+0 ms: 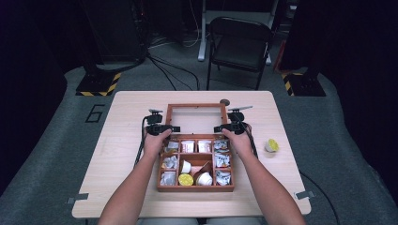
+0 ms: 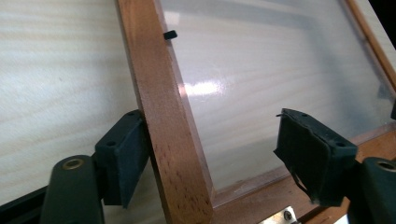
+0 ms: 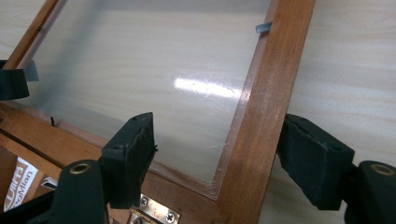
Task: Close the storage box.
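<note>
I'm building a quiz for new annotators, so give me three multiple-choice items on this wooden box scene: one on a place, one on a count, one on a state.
1. Where does the yellow-lidded cup outside the box lie?
A. on the table right of the box
B. on the folding chair
C. on the glass lid

2. How many frame rails of the lid stand between the left gripper's jaws?
A. none
B. one
C. two

3. How does the wooden compartment box stand?
A. shut
B. open, lid laid flat on the table behind it
C. lid taken off and stacked on the chair

Answers: 1 A, the high view shows it alone on the table at the right. 2 B, the left gripper view shows a single side rail between them, touching one jaw. 3 B, the compartments are bare to the high view and the tabletop shows through the glass.
</note>
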A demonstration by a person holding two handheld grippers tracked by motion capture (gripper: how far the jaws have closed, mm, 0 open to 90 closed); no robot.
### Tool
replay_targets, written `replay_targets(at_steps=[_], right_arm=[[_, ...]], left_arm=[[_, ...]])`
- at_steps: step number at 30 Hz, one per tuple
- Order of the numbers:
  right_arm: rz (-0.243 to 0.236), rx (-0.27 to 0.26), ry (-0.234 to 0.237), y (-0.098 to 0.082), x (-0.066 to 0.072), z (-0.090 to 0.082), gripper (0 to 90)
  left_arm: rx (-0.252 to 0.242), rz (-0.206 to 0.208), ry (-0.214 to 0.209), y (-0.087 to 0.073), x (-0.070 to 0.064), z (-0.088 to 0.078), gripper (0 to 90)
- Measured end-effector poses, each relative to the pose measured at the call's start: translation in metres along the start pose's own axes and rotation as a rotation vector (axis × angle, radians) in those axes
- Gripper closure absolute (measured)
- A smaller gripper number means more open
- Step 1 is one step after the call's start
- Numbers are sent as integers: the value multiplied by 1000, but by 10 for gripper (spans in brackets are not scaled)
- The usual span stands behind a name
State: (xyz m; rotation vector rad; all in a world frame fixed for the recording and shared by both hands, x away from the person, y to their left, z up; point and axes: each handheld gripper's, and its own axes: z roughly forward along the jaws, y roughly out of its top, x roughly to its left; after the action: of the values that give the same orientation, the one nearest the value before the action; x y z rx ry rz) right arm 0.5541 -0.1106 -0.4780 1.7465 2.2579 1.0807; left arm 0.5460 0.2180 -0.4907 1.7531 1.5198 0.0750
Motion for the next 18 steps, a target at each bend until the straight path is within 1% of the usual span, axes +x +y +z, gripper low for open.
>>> replay_targets(at_steps=[1, 3, 5, 6, 7, 8, 9, 10, 11, 12, 13, 14, 18], right_arm=[[10, -8, 1, 1, 1, -2, 280], [-2, -21, -1, 1, 2, -4, 280], [4, -29, -1, 1, 4, -7, 281], [-5, -36, -1, 1, 4, -8, 283], [-1, -41, -1, 1, 5, -10, 284], [-4, -46, -1, 2, 6, -12, 286], [-8, -54, 1, 2, 6, -14, 289], [-11, -63, 0, 2, 7, -16, 292], [-17, -72, 2, 2, 8, -18, 294], [-14, -79, 2, 2, 9, -21, 294], [-4, -78, 6, 2, 12, -24, 294], [-19, -96, 4, 2, 12, -26, 294], [-35, -113, 3, 1, 17, -34, 293]], left_arm=[[-7, 0, 1, 1, 0, -1, 280], [-25, -19, -9, 1, -1, -3, 288], [-30, -7, -13, 1, -1, -6, 293], [-41, -15, -14, 1, -2, -7, 295], [-47, -4, -14, 2, -3, -8, 296], [-53, -7, -13, 2, -4, -10, 297], [-59, 11, -14, 2, -5, -12, 300], [-68, 9, -10, 2, -7, -15, 304], [-77, 20, -11, 3, -7, -17, 307], [-83, 17, -13, 3, -9, -19, 309], [-91, 29, -17, 3, -9, -21, 309], [-99, 23, -17, 3, -11, -23, 309], [-124, 43, -11, 2, -17, -31, 309]])
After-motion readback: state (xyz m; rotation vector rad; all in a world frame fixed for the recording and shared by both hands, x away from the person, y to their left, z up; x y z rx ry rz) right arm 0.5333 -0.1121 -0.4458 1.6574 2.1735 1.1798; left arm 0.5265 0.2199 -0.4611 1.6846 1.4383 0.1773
